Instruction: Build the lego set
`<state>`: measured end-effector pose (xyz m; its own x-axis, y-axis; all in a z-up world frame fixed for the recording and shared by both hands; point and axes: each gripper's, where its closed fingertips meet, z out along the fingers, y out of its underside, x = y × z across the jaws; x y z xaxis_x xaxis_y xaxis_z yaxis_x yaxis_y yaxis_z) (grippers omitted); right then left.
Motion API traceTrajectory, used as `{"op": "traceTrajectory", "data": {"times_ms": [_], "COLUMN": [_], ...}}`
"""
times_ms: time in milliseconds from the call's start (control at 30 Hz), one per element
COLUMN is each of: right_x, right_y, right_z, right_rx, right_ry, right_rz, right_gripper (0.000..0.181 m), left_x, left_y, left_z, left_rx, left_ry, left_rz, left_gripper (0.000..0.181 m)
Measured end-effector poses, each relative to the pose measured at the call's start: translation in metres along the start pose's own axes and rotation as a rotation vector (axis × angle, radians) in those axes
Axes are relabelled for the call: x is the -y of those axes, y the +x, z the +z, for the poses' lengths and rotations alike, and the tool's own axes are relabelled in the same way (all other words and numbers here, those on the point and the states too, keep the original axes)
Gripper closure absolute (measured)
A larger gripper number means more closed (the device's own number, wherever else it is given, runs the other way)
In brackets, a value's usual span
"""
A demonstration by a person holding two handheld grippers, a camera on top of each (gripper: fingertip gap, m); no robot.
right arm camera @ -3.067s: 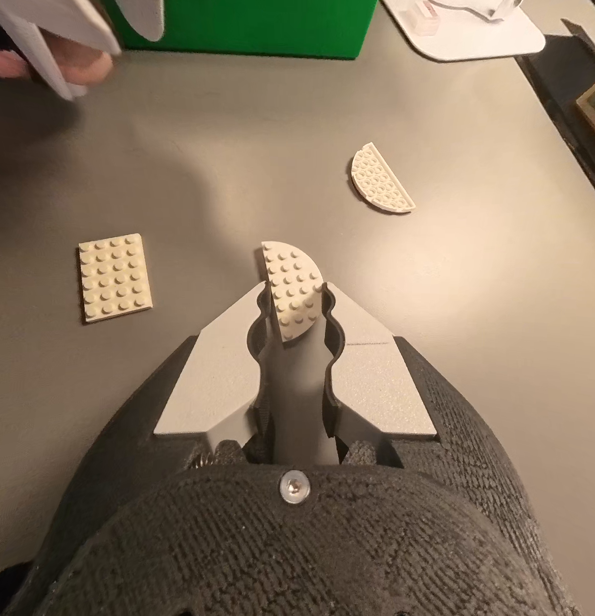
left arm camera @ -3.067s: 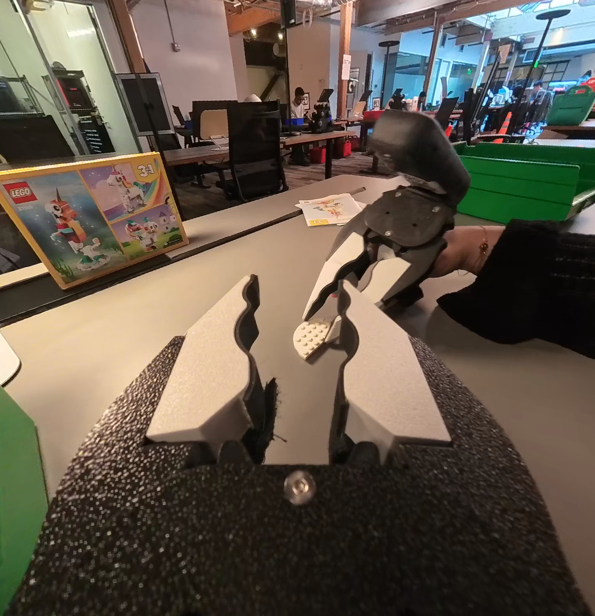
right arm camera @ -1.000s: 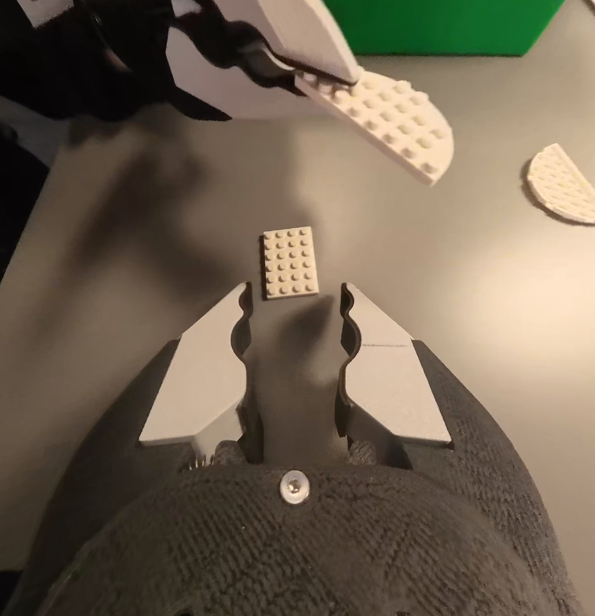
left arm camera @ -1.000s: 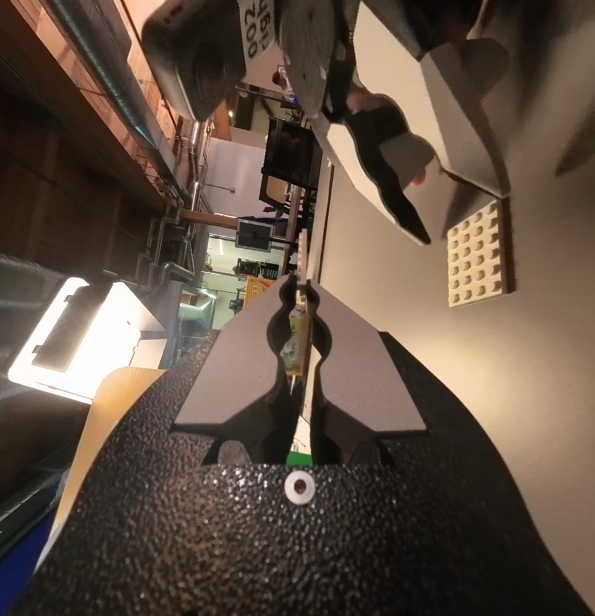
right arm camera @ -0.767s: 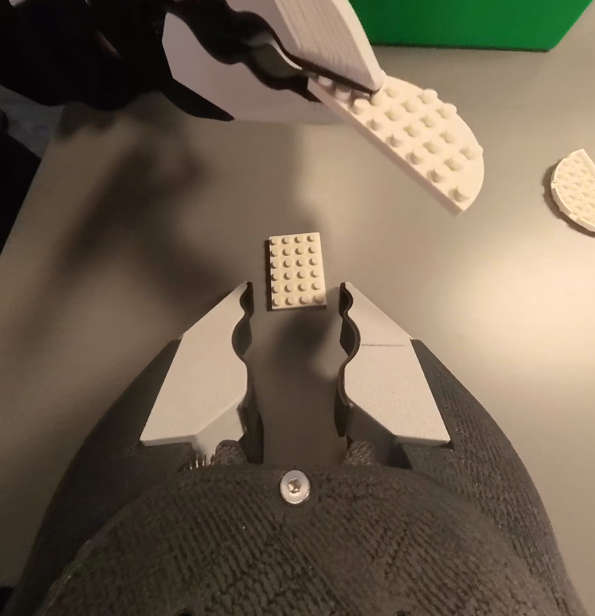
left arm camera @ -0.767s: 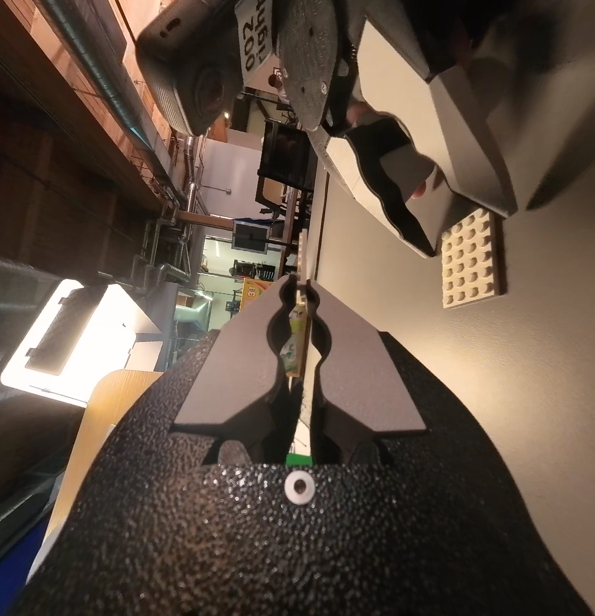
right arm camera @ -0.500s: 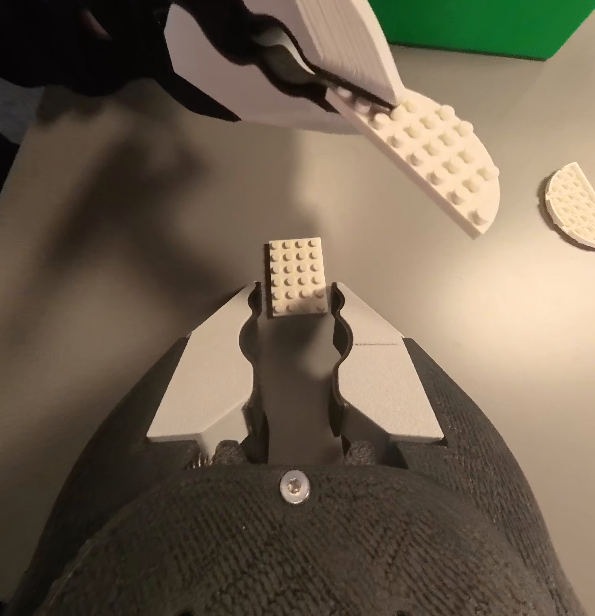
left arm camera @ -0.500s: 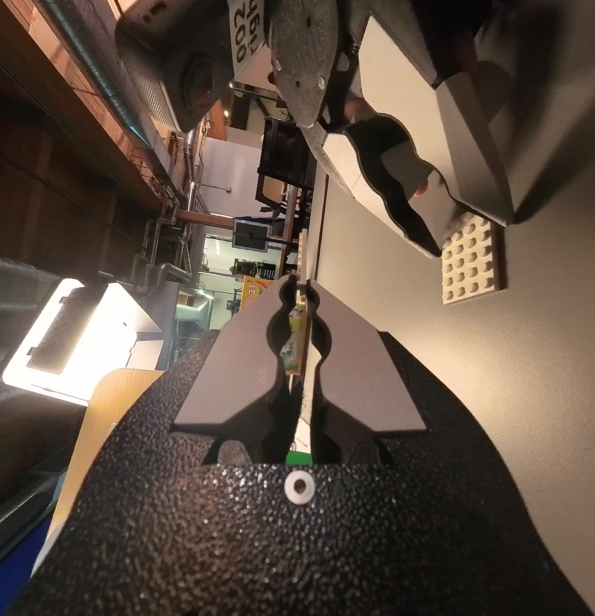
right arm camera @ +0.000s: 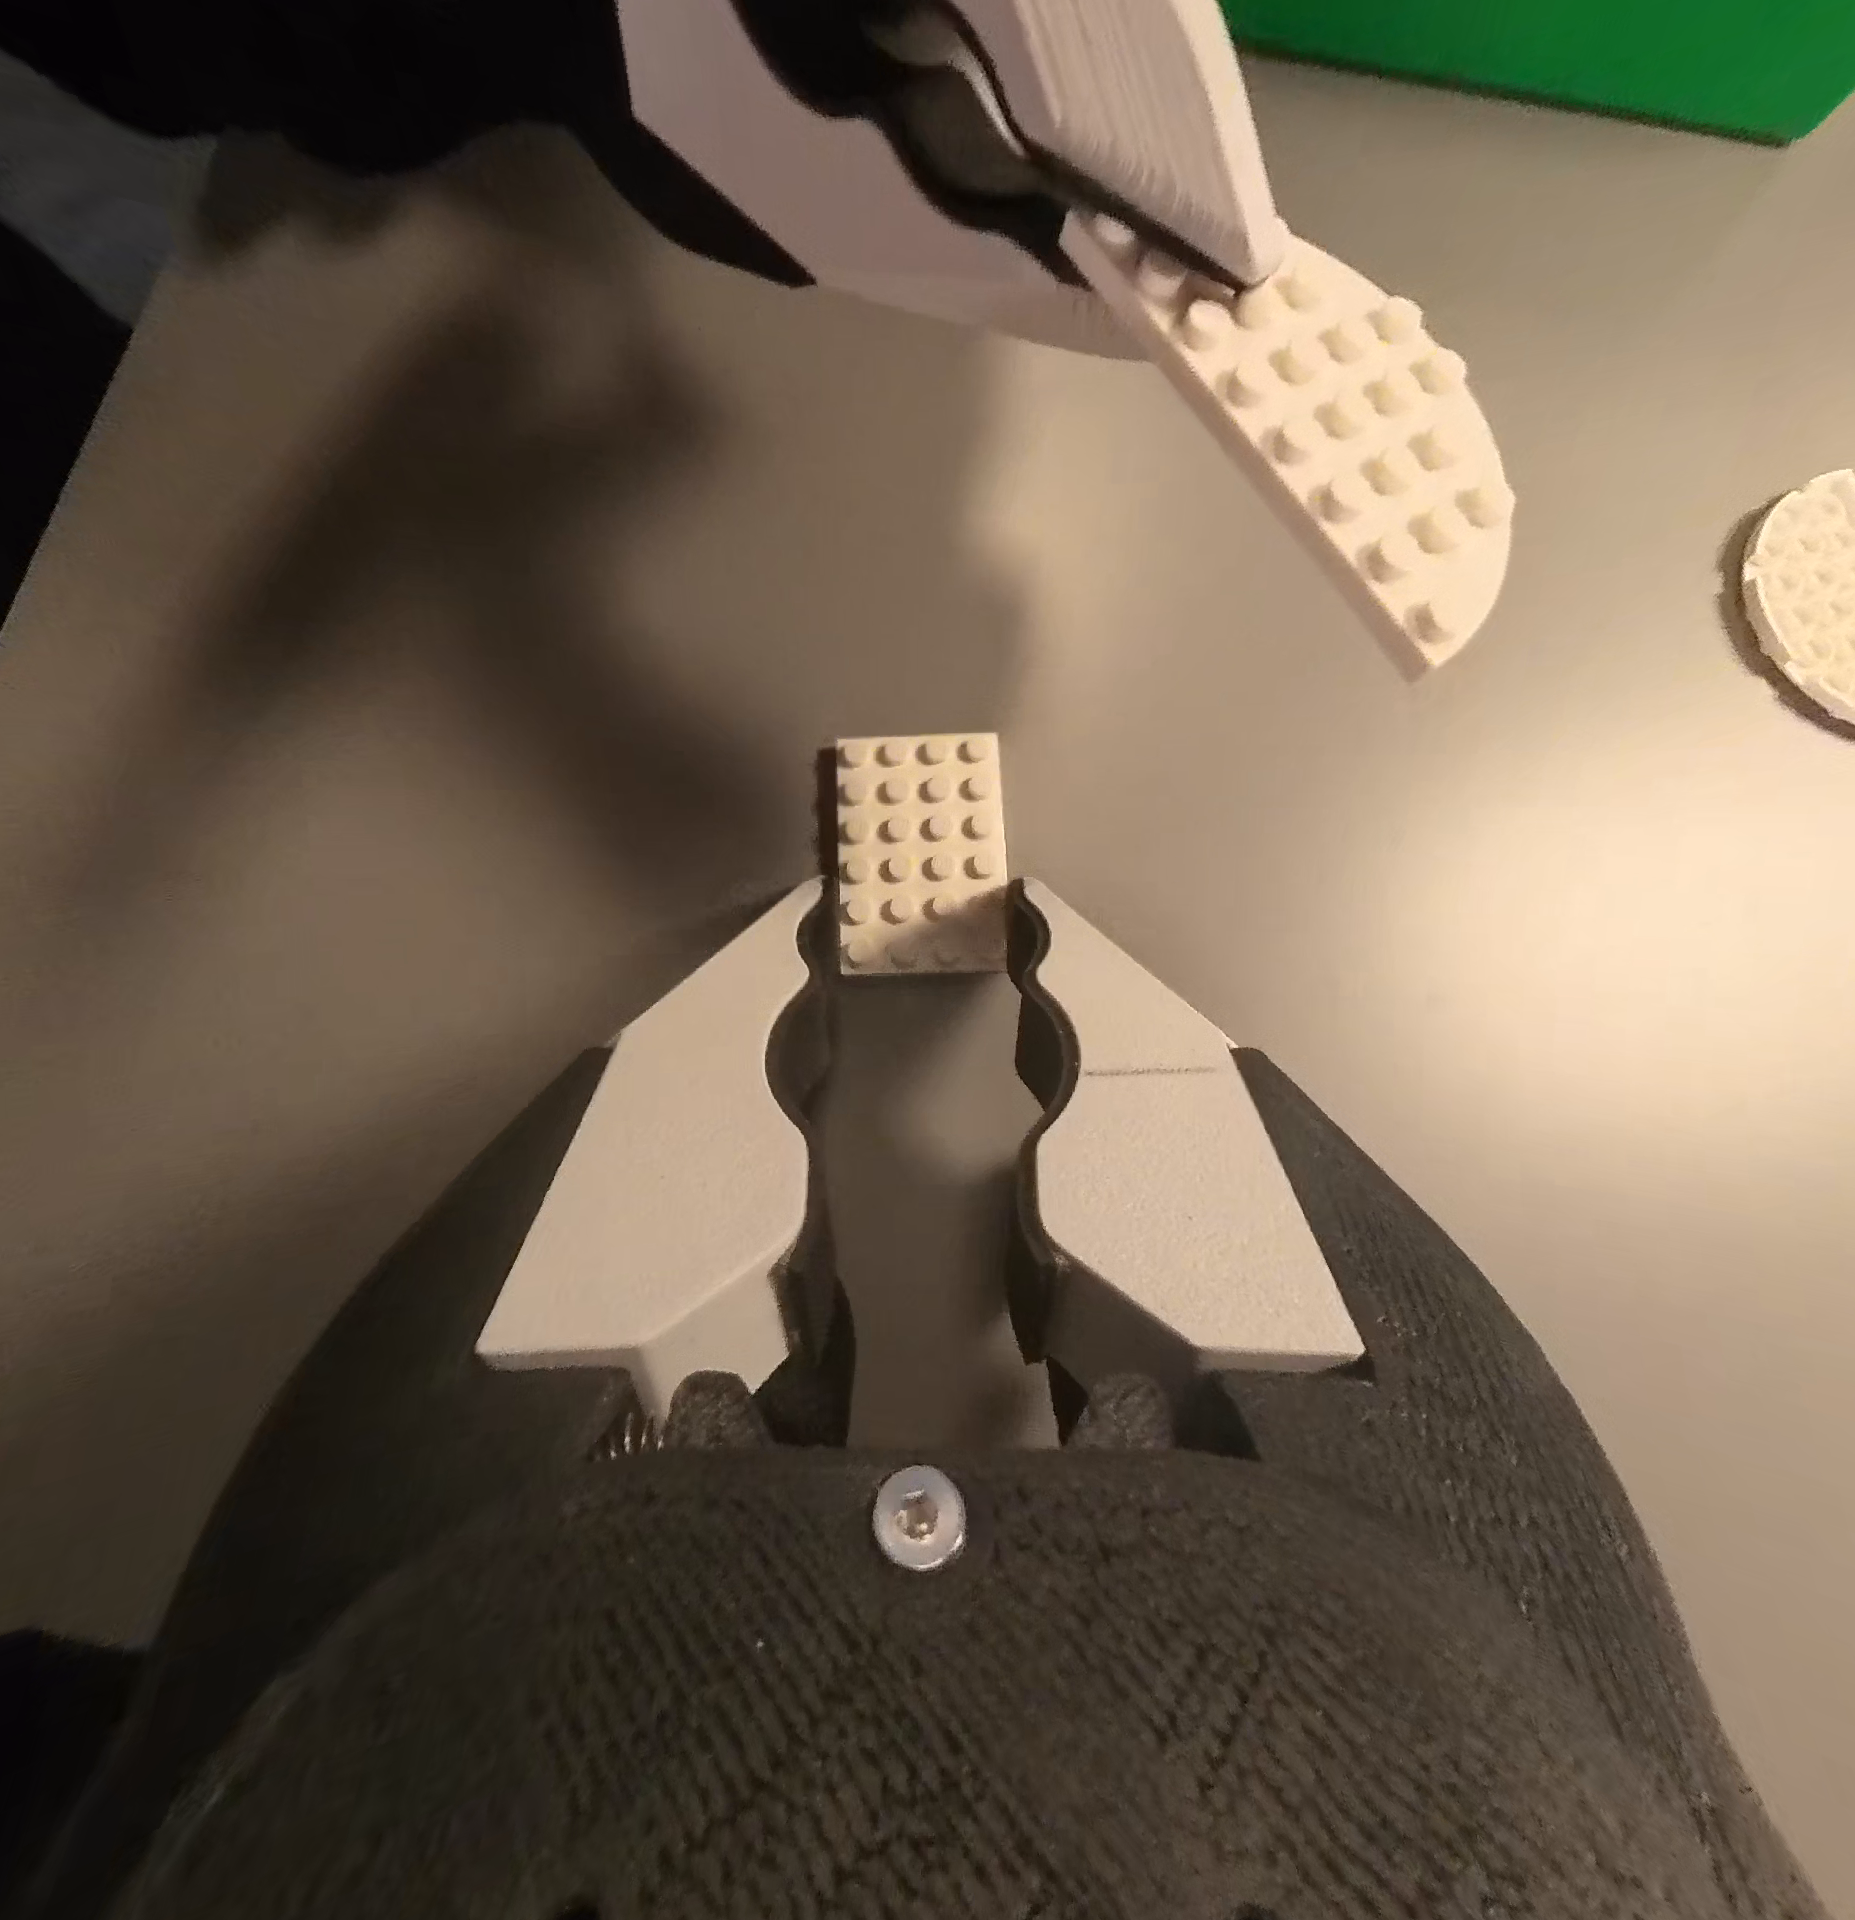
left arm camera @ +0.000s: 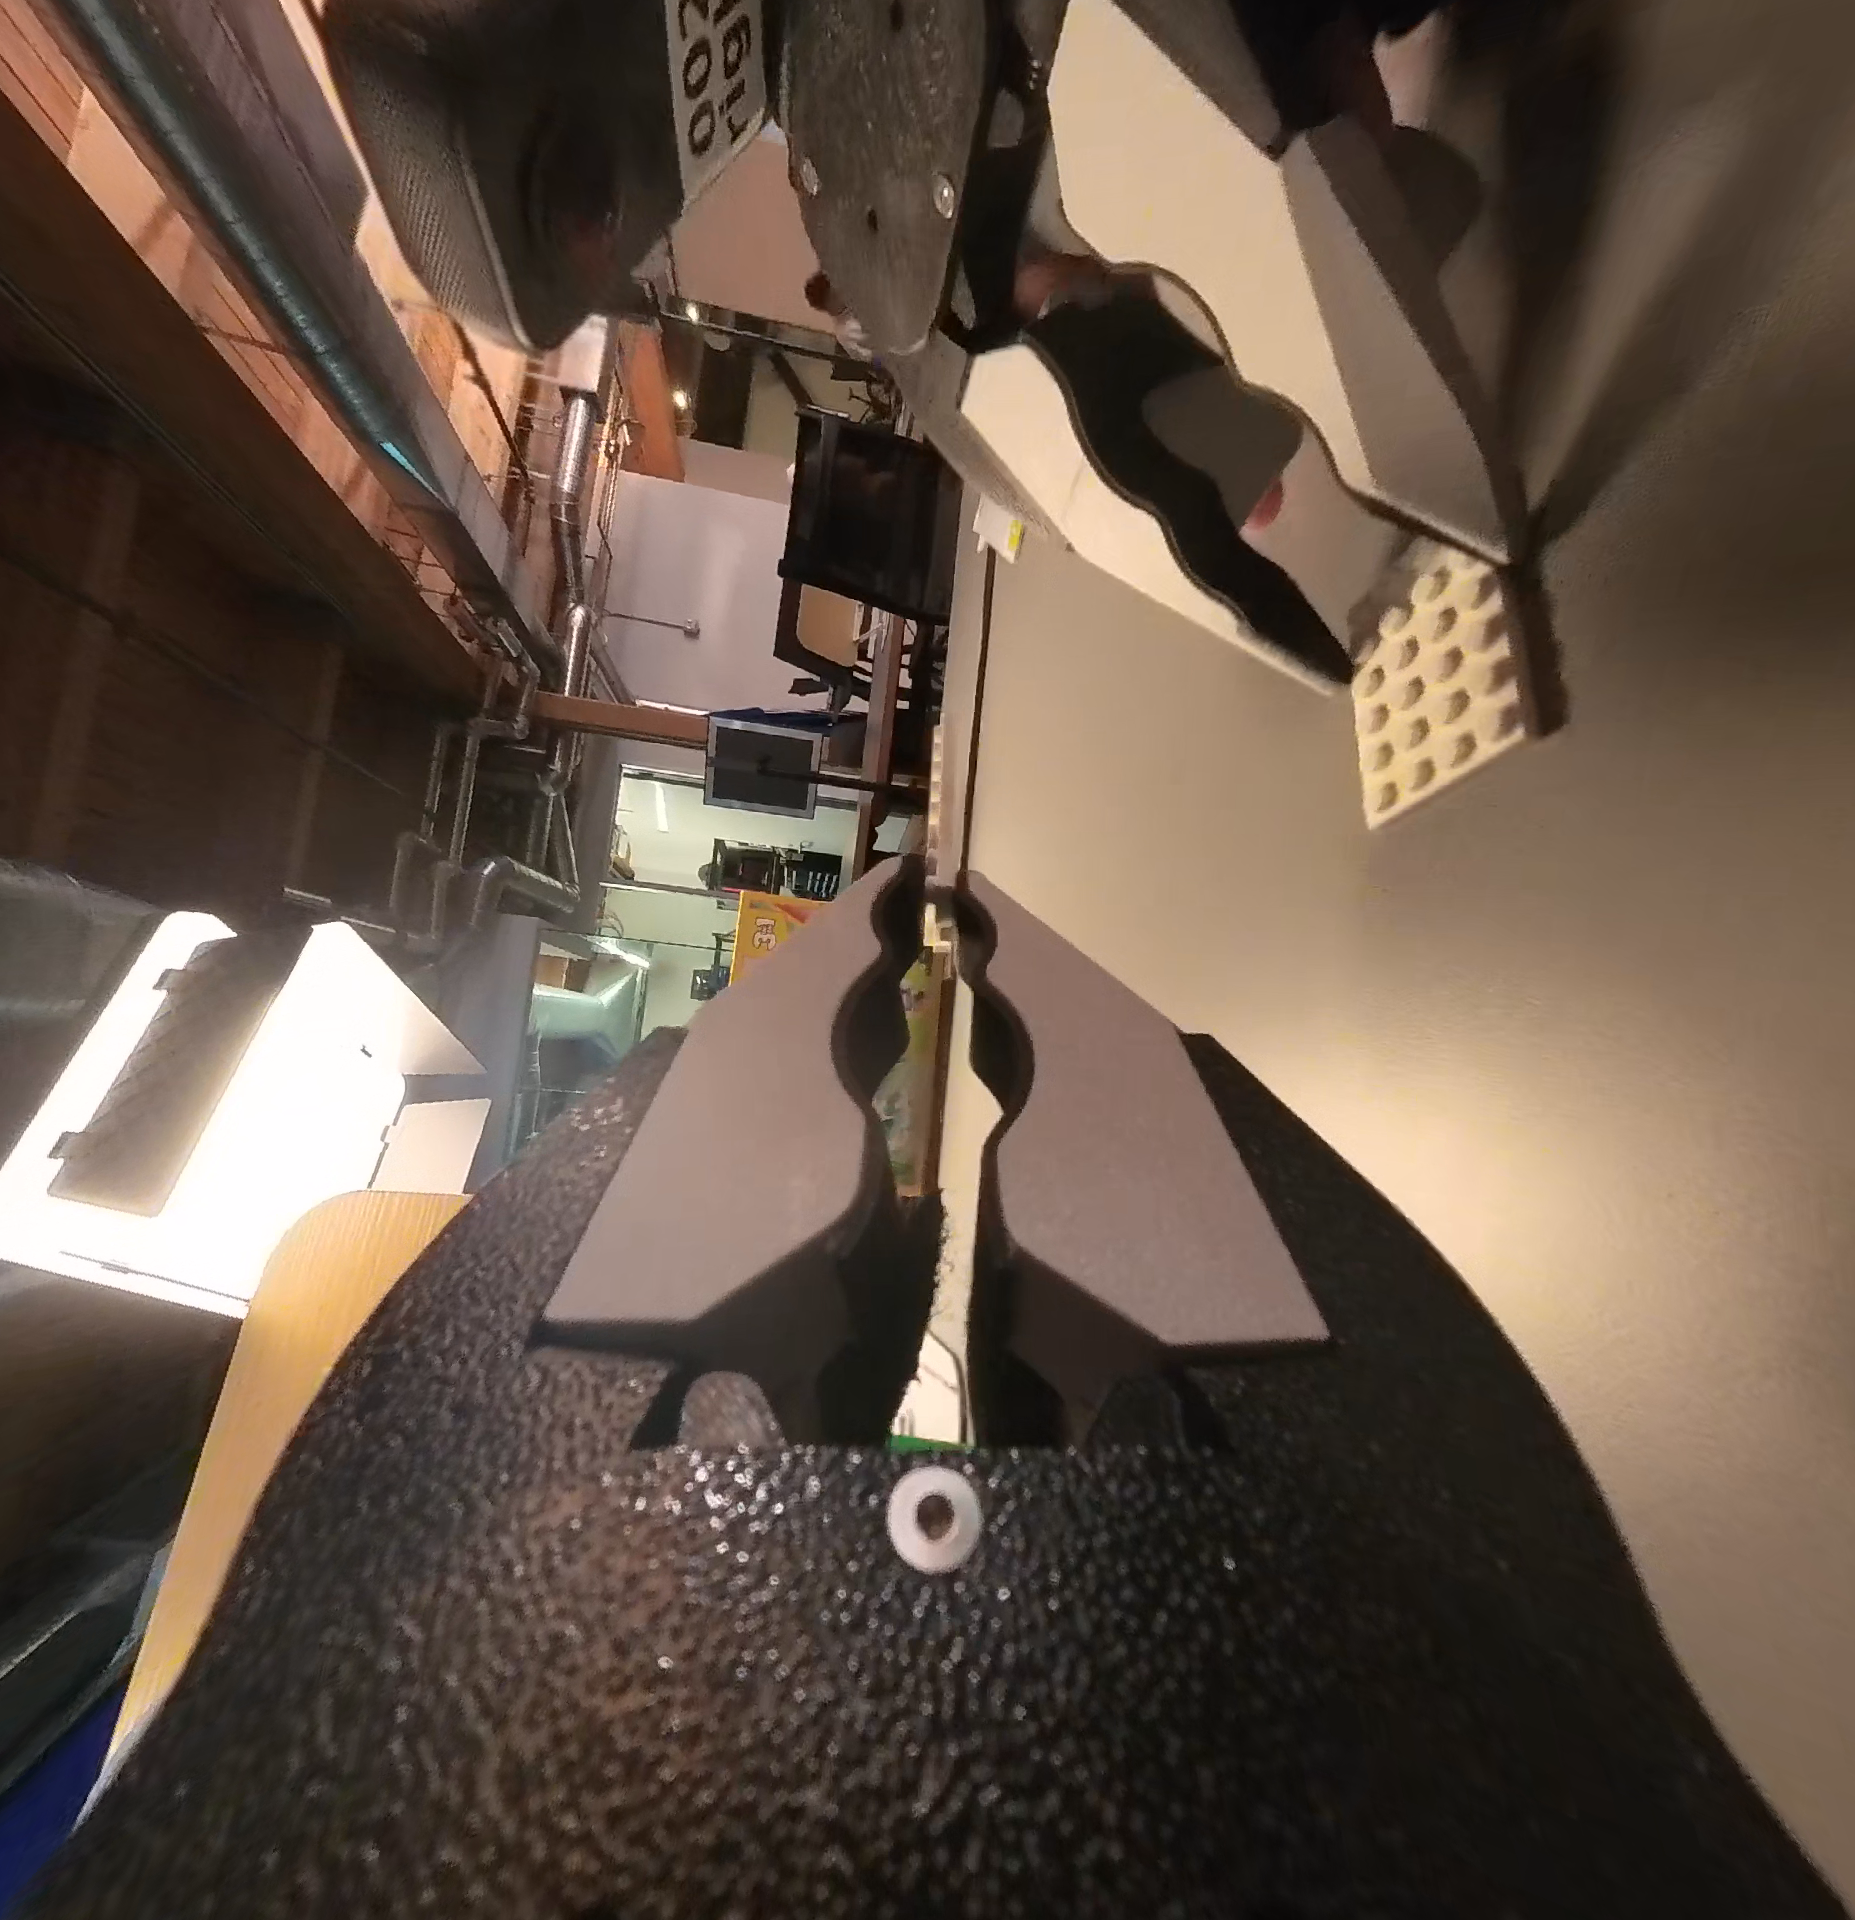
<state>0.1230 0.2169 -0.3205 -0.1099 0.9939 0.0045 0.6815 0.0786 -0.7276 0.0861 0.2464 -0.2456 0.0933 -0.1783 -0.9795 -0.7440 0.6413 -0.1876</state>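
My right gripper [right arm camera: 918, 891] is shut on the near end of a cream rectangular plate [right arm camera: 921, 831], studs up, which lies on the grey table [right arm camera: 1318, 935]. The jaws press its two long sides. My left gripper [left arm camera: 935, 894] is rolled on its side and shut on a white half-round plate [left arm camera: 939, 940], seen edge-on. In the right wrist view the left gripper [right arm camera: 1162, 249] holds that half-round plate [right arm camera: 1349, 447] in the air, above and right of the rectangular plate. In the left wrist view the right gripper [left arm camera: 1422, 613] sits on the rectangular plate [left arm camera: 1453, 707].
A second half-round plate [right arm camera: 1827, 592] lies underside up on the table at the right edge. A green bin [right arm camera: 1525, 62] stands at the far side. The yellow set box [left arm camera: 767, 930] shows beyond the left fingers. A dark sleeve [right arm camera: 279, 73] is at top left. The grippers' ends are close to 9 cm from one another.
My right gripper moved forward over the rectangular plate and closed its jaws onto it. My left gripper, holding the half-round plate, drifted right and nearer to the right gripper.
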Motion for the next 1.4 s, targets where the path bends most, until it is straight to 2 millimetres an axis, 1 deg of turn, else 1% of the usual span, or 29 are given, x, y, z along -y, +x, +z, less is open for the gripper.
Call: {"op": "traceTrajectory", "data": {"times_ms": [67, 100, 133, 200, 267, 333, 400, 500, 567, 667, 733, 800, 833, 900, 967, 1000, 1067, 1133, 1267, 1333, 1400], "right_x": [-0.003, -0.002, 0.001, 0.008, 0.015, 0.032, 0.047, 0.056, 0.061, 0.065, 0.068, 0.073, 0.079, 0.094, 0.108, 0.115, 0.123, 0.125, 0.126, 0.126, 0.127], "right_y": [0.002, 0.004, 0.006, 0.012, 0.022, 0.037, 0.043, 0.043, 0.045, 0.047, 0.044, 0.035, 0.027, 0.009, -0.003, -0.008, -0.016, -0.020, -0.024, -0.025, -0.025], "right_z": [-0.005, -0.008, -0.013, -0.023, -0.033, -0.041, -0.041, -0.026, -0.022, -0.027, -0.030, -0.034, -0.037, -0.049, -0.066, -0.076, -0.091, -0.097, -0.096, -0.094, -0.094], "right_rx": [-0.018, -0.031, -0.038, -0.090, -0.206, -0.392, -0.542, -0.657, -0.720, -0.786, -0.765, -0.684, -0.622, -0.471, -0.355, -0.303, -0.212, -0.173, -0.142, -0.133, -0.138], "right_ry": [-0.007, -0.005, 0.002, 0.017, 0.032, 0.074, 0.088, 0.020, 0.002, 0.000, 0.044, 0.146, 0.232, 0.436, 0.619, 0.699, 0.821, 0.868, 0.882, 0.878, 0.881], "right_rz": [0.008, 0.028, 0.057, 0.068, -0.008, -0.163, -0.349, -0.554, -0.631, -0.699, -0.682, -0.625, -0.584, -0.469, -0.374, -0.338, -0.279, -0.263, -0.265, -0.268, -0.256], "right_gripper": [0.150, 0.146, 0.136, 0.132, 0.128, 0.129, 0.134, 0.142, 0.150, 0.173, 0.177, 0.177, 0.177, 0.178, 0.179, 0.179, 0.179, 0.179, 0.179, 0.179, 0.178], "left_x": [0.000, 0.000, -0.001, -0.003, -0.007, -0.010, -0.011, -0.006, -0.002, 0.002, 0.008, 0.022, 0.032, 0.047, 0.050, 0.048, 0.047, 0.054, 0.067, 0.067, 0.065], "left_y": [0.002, 0.003, 0.004, 0.005, 0.006, 0.006, 0.008, 0.010, 0.013, 0.009, 0.004, -0.004, -0.012, -0.034, -0.055, -0.059, -0.056, -0.053, -0.052, -0.053, -0.054], "left_z": [0.000, 0.001, 0.001, 0.002, 0.004, 0.005, 0.006, 0.006, 0.007, 0.006, 0.004, -0.003, -0.009, -0.022, -0.033, -0.034, -0.030, -0.029, -0.030, -0.029, -0.029], "left_rx": [-0.011, -0.017, -0.024, -0.039, -0.048, -0.061, -0.071, -0.082, -0.091, -0.067, -0.060, -0.080, -0.092, -0.093, -0.047, -0.036, -0.068, -0.106, -0.153, -0.158, -0.165], "left_ry": [-0.001, -0.003, -0.007, -0.023, -0.048, -0.074, -0.092, -0.079, -0.069, -0.047, 0.002, 0.124, 0.211, 0.376, 0.482, 0.492, 0.477, 0.506, 0.576, 0.582, 0.590], "left_rz": [-0.003, -0.003, -0.004, -0.017, -0.045, -0.076, -0.091, -0.087, -0.084, -0.110, -0.179, -0.325, -0.441, -0.667, -0.808, -0.839, -0.876, -0.930, -1.035, -1.079, -1.105], "left_gripper": [0.179, 0.179, 0.179, 0.179, 0.179, 0.179, 0.178, 0.178, 0.178, 0.178, 0.178, 0.178, 0.178, 0.176, 0.174, 0.169, 0.160, 0.157, 0.168, 0.177, 0.179]}}
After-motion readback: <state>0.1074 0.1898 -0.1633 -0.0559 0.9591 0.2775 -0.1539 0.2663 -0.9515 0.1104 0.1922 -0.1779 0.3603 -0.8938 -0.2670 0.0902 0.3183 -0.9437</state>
